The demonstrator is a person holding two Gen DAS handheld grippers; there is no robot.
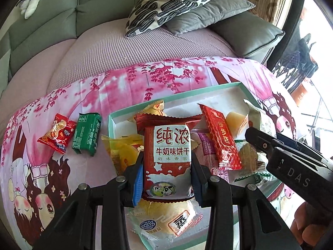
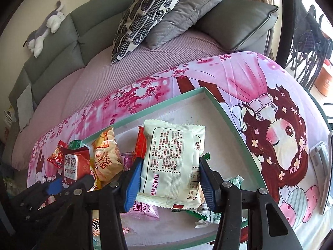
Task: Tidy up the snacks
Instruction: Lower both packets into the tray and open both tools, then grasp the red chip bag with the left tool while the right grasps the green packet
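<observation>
Gripping a red biscuit packet (image 1: 167, 160) lengthwise, long axis pointing away, left gripper (image 1: 167, 179) jaws clamp its sides; right gripper (image 2: 169, 179) jaws likewise clamp a white packet (image 2: 173, 162).

Left gripper (image 1: 167, 164) clamps a red-and-white milk biscuit packet (image 1: 167, 158) over the snack tray (image 1: 111, 125)
Loose packets crowd the mint-rimmed tray; a small red packet (image 1: 56, 135) and a green packet (image 1: 87, 133) lie beside it on the pink floral cloth (image 1: 116, 87)

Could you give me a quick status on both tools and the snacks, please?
Left tool shut on red milk biscuit pack. Right tool shut on white snack pack. Both over the crowded green tray.
</observation>
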